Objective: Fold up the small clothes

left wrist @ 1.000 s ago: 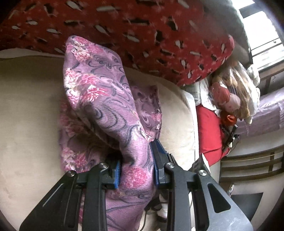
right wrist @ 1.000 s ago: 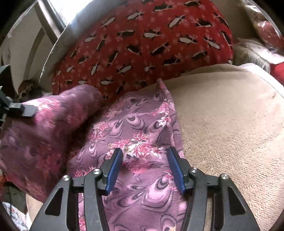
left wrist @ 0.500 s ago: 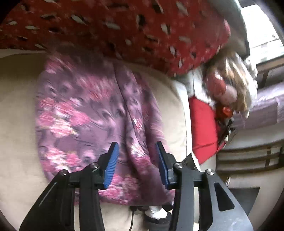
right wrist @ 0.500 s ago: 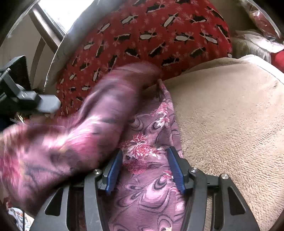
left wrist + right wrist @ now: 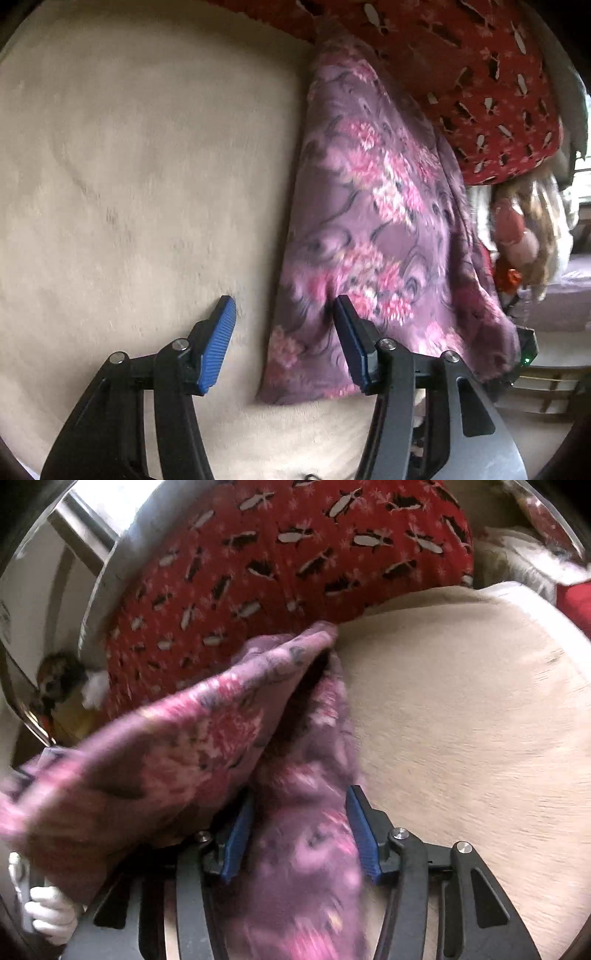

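Note:
A purple floral garment (image 5: 369, 221) lies folded on the beige cushion (image 5: 129, 184), its top corner against the red pillow. My left gripper (image 5: 286, 325) hangs over the garment's left edge. Its jaws are opening, and neither pad presses on the cloth. In the right wrist view the garment (image 5: 303, 867) runs under and between the fingers of my right gripper (image 5: 301, 830), whose jaws stand apart. A folded-over flap (image 5: 177, 738) drapes across its left finger. The picture is blurred there.
A red pillow with black-and-white shapes (image 5: 277, 572) leans along the back of the cushion. A doll and bagged things (image 5: 524, 229) sit at the right beyond the cushion's edge. A white-gloved hand (image 5: 48, 912) shows at the lower left. Bare beige cushion (image 5: 461, 720) stretches right.
My left gripper let go of the flap it held up, and the flap came down over the rest of the garment. The left gripper sank and its jaws widened. The right gripper stayed put.

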`<state>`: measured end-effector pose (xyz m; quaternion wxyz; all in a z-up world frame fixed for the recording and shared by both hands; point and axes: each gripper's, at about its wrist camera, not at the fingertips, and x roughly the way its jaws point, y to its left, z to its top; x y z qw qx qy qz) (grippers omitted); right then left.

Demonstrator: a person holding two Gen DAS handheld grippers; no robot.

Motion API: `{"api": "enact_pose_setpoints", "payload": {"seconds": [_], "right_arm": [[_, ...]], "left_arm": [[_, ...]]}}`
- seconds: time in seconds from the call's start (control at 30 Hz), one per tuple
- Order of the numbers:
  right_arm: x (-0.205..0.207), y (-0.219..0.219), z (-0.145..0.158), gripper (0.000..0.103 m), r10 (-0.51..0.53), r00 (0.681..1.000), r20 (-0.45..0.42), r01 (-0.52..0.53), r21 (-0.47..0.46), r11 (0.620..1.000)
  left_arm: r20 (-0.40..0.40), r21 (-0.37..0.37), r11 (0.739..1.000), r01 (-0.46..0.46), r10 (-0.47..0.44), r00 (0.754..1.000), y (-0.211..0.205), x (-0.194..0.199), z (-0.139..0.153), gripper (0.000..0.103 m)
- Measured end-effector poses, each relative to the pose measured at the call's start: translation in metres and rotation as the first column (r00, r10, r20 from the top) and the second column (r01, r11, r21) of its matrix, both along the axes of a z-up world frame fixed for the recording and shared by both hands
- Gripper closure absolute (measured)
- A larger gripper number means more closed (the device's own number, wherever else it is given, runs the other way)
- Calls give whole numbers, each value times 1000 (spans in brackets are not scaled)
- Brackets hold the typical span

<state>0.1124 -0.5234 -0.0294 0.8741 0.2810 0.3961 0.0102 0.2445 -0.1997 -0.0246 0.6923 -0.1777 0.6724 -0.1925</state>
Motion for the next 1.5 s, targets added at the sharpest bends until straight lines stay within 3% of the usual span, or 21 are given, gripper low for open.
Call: {"api": "enact_pose_setpoints", "payload": {"seconds": [0.07,0.17,0.23,0.3,0.4,0.47,0.5,0.6,0.67,0.73,0.8,0.83,0.9,0.93,1.0,1.07,1.23,1.27,1.3,1.4,1.5], "right_arm": [[-20,-17,19,47,-104,993,-51,98,-106,989],[-53,-44,59,47,-260,963,75,263,-38,964],[-50,-34,86,47,-189,969,162,189,16,982],[-32,-9,93,48,-61,986,157,58,19,998],[-8,32,81,49,54,996,68,-50,-62,997],[2,51,52,52,65,996,-68,-76,-170,983],[1,52,39,65,58,994,-91,-73,-170,983],[-14,34,-8,87,23,996,-84,-17,68,998],[-25,21,-15,87,-36,999,-40,44,218,975],[-29,18,-8,92,-56,998,-32,63,260,964],[-32,16,10,100,-43,997,57,24,297,954],[-37,14,27,100,-40,988,148,-9,315,949],[-43,8,40,100,-65,977,203,3,293,956],[-40,4,37,100,-75,982,173,26,270,962],[-27,1,13,99,-71,997,8,69,191,979],[-19,8,2,99,-6,995,-98,18,124,992],[-13,9,59,89,-55,993,107,47,71,996],[-5,9,64,81,-53,990,127,42,85,995],[7,10,66,73,-43,991,128,32,86,996],[45,16,58,72,-39,998,57,37,29,999],[56,-4,51,71,-166,979,119,138,213,967]], "left_arm": [[10,-6,1000,16,-16,1000,0,-5,-1,50],[27,-2,999,34,-34,999,-7,-12,-1,50],[22,-11,999,41,-41,999,-11,-15,0,50],[6,-24,998,54,-53,999,-15,-17,0,50],[16,-18,998,68,-68,998,-12,-21,4,50],[28,-15,998,68,-67,997,-6,-23,7,50],[32,-16,998,63,-62,998,-2,-23,7,50],[7,-30,999,45,-45,999,1,-21,2,50],[-12,-48,998,39,-39,999,3,-21,-2,50],[-11,-55,998,41,-41,999,0,-24,-1,50],[-2,-56,997,55,-56,998,-4,-26,1,50],[0,-51,997,59,-59,998,-5,-27,1,50],[-6,-35,998,61,-61,998,-8,-27,-3,50],[-14,-28,998,62,-62,998,-9,-28,-5,50],[-12,-19,997,77,-77,997,-10,-29,-5,50],[9,-3,994,113,-113,994,-12,-30,1,50],[82,-27,994,105,-103,991,-7,-9,25,50],[83,-33,995,98,-95,992,-7,-4,25,50],[81,-36,995,89,-86,993,-8,4,25,50],[67,-36,995,91,-89,994,-9,17,21,50],[83,-48,993,108,-103,991,-8,27,21,50]]}}
